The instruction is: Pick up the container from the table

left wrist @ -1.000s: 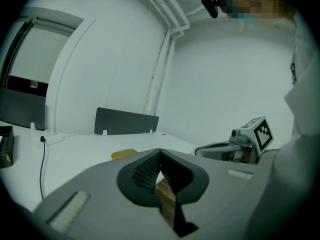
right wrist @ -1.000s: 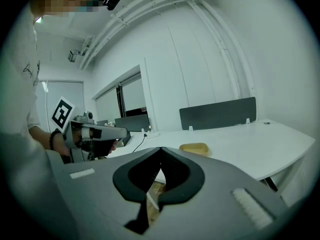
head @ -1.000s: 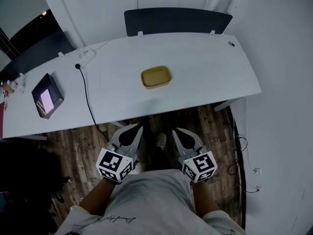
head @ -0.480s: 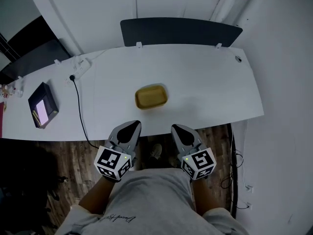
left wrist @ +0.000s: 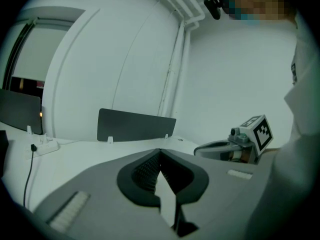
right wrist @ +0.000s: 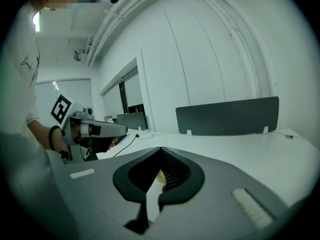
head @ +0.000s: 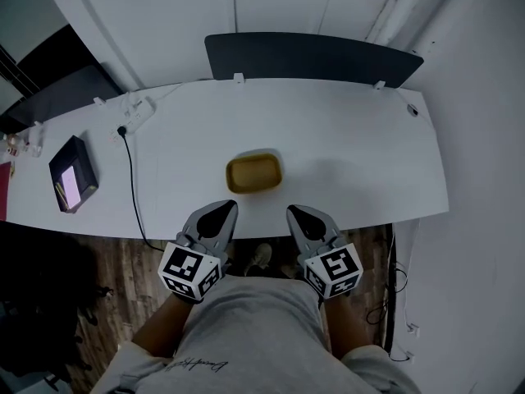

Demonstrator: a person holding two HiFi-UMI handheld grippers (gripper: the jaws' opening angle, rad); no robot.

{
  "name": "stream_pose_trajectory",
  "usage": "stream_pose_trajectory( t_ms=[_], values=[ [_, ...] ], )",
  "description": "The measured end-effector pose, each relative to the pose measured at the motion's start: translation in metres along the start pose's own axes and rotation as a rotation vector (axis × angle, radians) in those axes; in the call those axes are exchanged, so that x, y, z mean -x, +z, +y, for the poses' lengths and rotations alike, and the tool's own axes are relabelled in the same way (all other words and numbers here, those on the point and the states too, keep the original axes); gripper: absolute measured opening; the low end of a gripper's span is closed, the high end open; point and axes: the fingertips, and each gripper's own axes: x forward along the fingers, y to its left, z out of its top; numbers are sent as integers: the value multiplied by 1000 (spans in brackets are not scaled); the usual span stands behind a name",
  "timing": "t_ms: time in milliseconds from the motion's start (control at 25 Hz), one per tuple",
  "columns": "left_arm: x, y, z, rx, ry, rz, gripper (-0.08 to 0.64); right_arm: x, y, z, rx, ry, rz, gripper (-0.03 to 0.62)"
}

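A shallow yellow container [head: 254, 173] lies on the white table [head: 353, 154], near its front edge. My left gripper [head: 225, 207] and right gripper [head: 294, 211] hover side by side at that edge, just short of the container, one to each side of it. Both are shut with nothing in them. In the left gripper view the left gripper [left wrist: 159, 151] has its jaw tips touching, and the container is hidden. Behind the closed tips of the right gripper [right wrist: 161, 149], a sliver of the yellow container [right wrist: 159, 176] shows through the gap.
A black box [head: 72, 173] lies at the table's left end. A black cable [head: 131, 179] runs from a power strip [head: 135, 107] over the front edge. A dark divider panel [head: 312, 56] lines the back edge. A white wall stands to the right, wooden floor [head: 107, 261] below.
The person has stepped up to the table. Both grippers, earlier over the floor, now reach the table's front edge, and the container lies much closer to them. Both stayed shut.
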Motion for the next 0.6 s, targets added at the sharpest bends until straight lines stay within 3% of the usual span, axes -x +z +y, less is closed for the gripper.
stream_pose_trajectory(
  t_ms=[600],
  values=[
    [-31,-3,42,-4,-28,69,-5,-39,-2,-20,-38,-72,55,15]
  ],
)
